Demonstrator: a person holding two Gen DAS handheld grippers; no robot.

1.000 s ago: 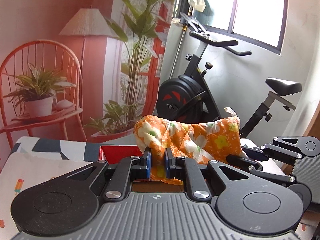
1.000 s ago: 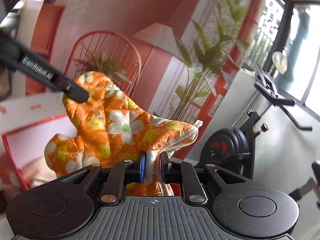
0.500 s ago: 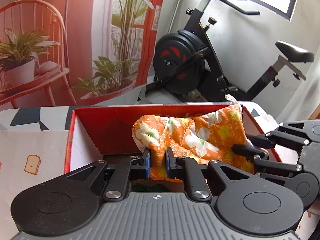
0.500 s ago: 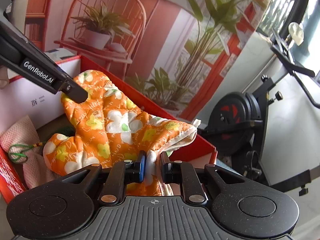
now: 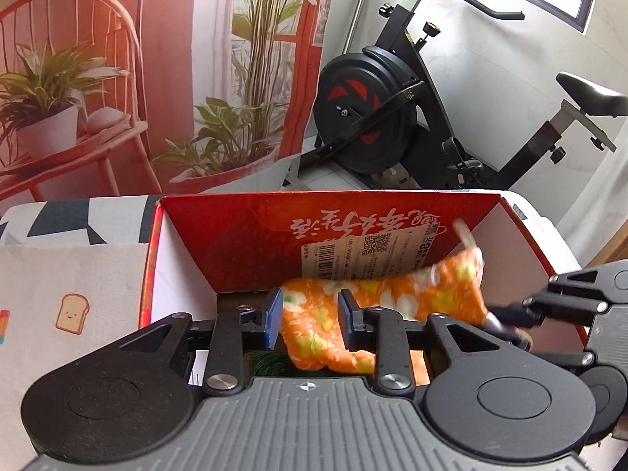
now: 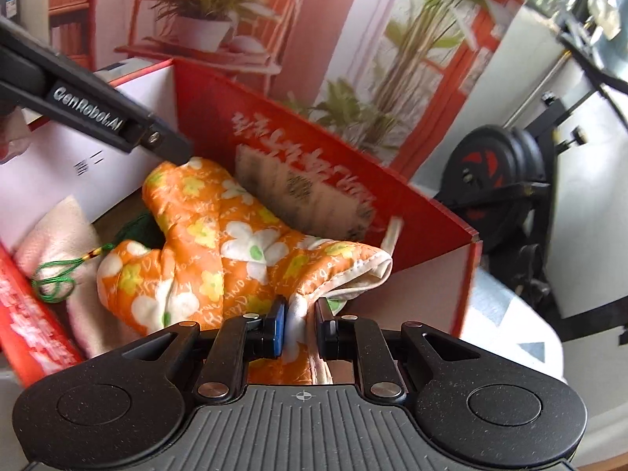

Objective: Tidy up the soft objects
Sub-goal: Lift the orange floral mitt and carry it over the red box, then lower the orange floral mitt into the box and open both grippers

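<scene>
An orange floral oven mitt (image 5: 376,306) (image 6: 235,251) lies down inside a red cardboard box (image 5: 243,235) (image 6: 424,212). My left gripper (image 5: 310,320) is open, its blue pads on either side of the mitt's tip with gaps. My right gripper (image 6: 300,325) is partly open around the mitt's white cuff, which sits slack between the pads. The left gripper's finger also shows in the right wrist view (image 6: 117,125), just above the mitt's tip.
The box also holds a cream pouch (image 6: 55,235) with a green cord (image 6: 55,278) and something dark green under the mitt. The box sits on a patterned cloth (image 5: 70,282). An exercise bike (image 5: 392,117) and a plant backdrop stand behind.
Both grippers lowered the mitt from the air into the red box. Both sets of jaws have spread apart, and the mitt has dropped lower in the box.
</scene>
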